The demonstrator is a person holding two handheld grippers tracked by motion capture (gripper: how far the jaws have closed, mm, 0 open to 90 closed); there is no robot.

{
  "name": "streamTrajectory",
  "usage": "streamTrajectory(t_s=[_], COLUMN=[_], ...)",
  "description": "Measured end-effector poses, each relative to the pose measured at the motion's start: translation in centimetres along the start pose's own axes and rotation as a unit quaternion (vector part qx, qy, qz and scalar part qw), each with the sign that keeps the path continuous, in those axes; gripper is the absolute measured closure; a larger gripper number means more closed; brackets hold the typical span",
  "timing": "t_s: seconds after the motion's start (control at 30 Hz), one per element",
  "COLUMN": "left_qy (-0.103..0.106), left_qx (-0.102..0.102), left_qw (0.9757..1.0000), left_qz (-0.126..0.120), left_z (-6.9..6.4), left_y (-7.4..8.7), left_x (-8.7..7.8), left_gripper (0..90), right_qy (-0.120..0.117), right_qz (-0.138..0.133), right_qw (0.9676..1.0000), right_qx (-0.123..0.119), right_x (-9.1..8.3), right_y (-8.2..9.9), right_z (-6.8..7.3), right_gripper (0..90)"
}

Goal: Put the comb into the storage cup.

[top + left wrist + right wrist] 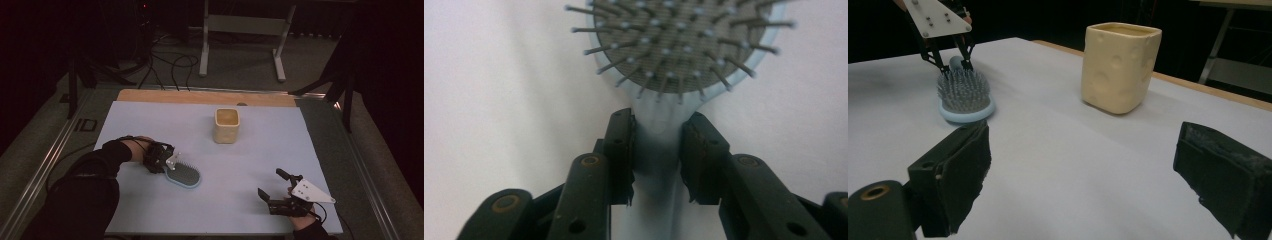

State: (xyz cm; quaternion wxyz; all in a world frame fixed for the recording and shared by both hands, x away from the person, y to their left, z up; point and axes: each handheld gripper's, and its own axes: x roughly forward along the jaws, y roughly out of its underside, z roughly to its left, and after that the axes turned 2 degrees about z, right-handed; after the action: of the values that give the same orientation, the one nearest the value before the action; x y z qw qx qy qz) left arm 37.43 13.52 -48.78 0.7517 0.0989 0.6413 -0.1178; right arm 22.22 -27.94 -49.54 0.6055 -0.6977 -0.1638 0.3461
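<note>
A light blue hairbrush (184, 176) lies bristles up on the white sheet, left of centre. My left gripper (170, 167) comes at it from the left. In the left gripper view the two black pads press on either side of the brush's handle (656, 145), below the bristled head (679, 45), so the left gripper (656, 150) is shut on it. My right gripper (270, 182) rests near the front right edge, its jaws wide apart with nothing between them. In the right gripper view the right gripper (1085, 145) faces the hairbrush (965, 95) and the left gripper (953, 62) beyond it.
A cream square cup (227, 126) with dimpled walls stands upright at the back centre of the sheet (250, 160); it also rises at the right in the right gripper view (1118, 65). A wooden table edge (200, 96) runs behind. Cables and a stand's legs (240, 30) lie on the floor beyond.
</note>
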Motion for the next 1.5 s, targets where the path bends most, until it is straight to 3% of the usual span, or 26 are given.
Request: streamTrajectory(t_s=[0.07, 0.3, 0.43, 0.5, 0.53, 0.57, 0.6, 0.7, 0.77, 0.87, 1.03, 1.17, 1.23, 1.4, 1.5], left_qy=[-0.003, -0.003, -0.005, -0.019, -0.018, -0.034, -0.035, -0.038, -0.052, -0.061, -0.061, -0.069, -0.073, -0.078, -0.082], left_qx=[0.009, 0.009, -0.003, -0.003, -0.014, -0.015, -0.032, -0.046, -0.053, -0.057, -0.088, -0.101, -0.101, -0.116, -0.126], left_qw=[1.0, 1.0, 0.9998, 0.9994, 0.9988, 0.9981, 0.997, 0.9937, 0.9915, 0.9902, 0.9836, 0.9801, 0.9795, 0.9738, 0.9681], left_qz=[0.002, -0.001, -0.021, -0.028, -0.042, -0.049, -0.062, -0.095, -0.107, -0.112, -0.145, -0.156, -0.158, -0.18, -0.201], left_z=[0.0, -0.2, -0.4, -0.4, -0.4, -0.4, -0.3, -0.3, -0.3, -0.3, -0.2, -0.1, 0.0, 0.2, 0.3], left_y=[0.0, 0.0, 0.3, 0.5, 0.7, 0.8, 0.9, 1.3, 1.5, 1.7, 2.2, 2.5, 2.5, 2.5, 2.5], left_x=[-0.1, -0.2, -0.7, -1.2, -1.5, -1.8, -2.1, -2.9, -3.4, -3.7, -4.4, -4.8, -4.9, -5.4, -5.7], left_gripper=[70.5, 71.0, 71.2, 71.2, 71.2, 71.2, 71.2, 71.2, 71.3, 71.2, 71.2, 71.3, 71.3, 71.3, 71.3], right_qy=[0.0, 0.0, 0.004, 0.004, 0.004, 0.004, 0.005, 0.006, 0.007, 0.007, 0.008, 0.007, 0.007, 0.008, 0.008], right_qz=[0.001, -0.001, -0.002, -0.002, -0.002, -0.002, -0.002, -0.003, -0.002, -0.002, -0.001, -0.002, -0.002, -0.001, -0.002], right_qw=[1.0, 1.0, 1.0, 1.0, 1.0, 1.0, 1.0, 1.0, 1.0, 1.0, 0.9999, 0.9999, 0.9999, 0.9999, 0.9999], right_qx=[0.001, 0.002, 0.005, 0.005, 0.005, 0.006, 0.006, 0.006, 0.007, 0.006, 0.008, 0.007, 0.007, 0.008, 0.008], right_x=[0.0, 0.0, -0.1, -0.1, -0.2, -0.2, -0.2, -0.2, -0.2, -0.2, -0.2, -0.2, -0.2, -0.2, -0.2], right_y=[0.0, 0.0, 0.0, 0.0, 0.0, 0.0, 0.0, 0.0, 0.0, 0.0, 0.0, 0.0, 0.0, 0.0, 0.0], right_z=[0.0, -0.1, -0.1, -0.2, -0.2, -0.2, -0.2, -0.2, -0.2, -0.2, -0.2, -0.2, -0.2, -0.2, -0.2], right_gripper=[8.1, 8.1, 8.1, 8.1, 8.2, 8.1, 8.2, 8.2, 8.2, 8.2, 8.2, 8.2, 8.1, 8.1, 8.2])
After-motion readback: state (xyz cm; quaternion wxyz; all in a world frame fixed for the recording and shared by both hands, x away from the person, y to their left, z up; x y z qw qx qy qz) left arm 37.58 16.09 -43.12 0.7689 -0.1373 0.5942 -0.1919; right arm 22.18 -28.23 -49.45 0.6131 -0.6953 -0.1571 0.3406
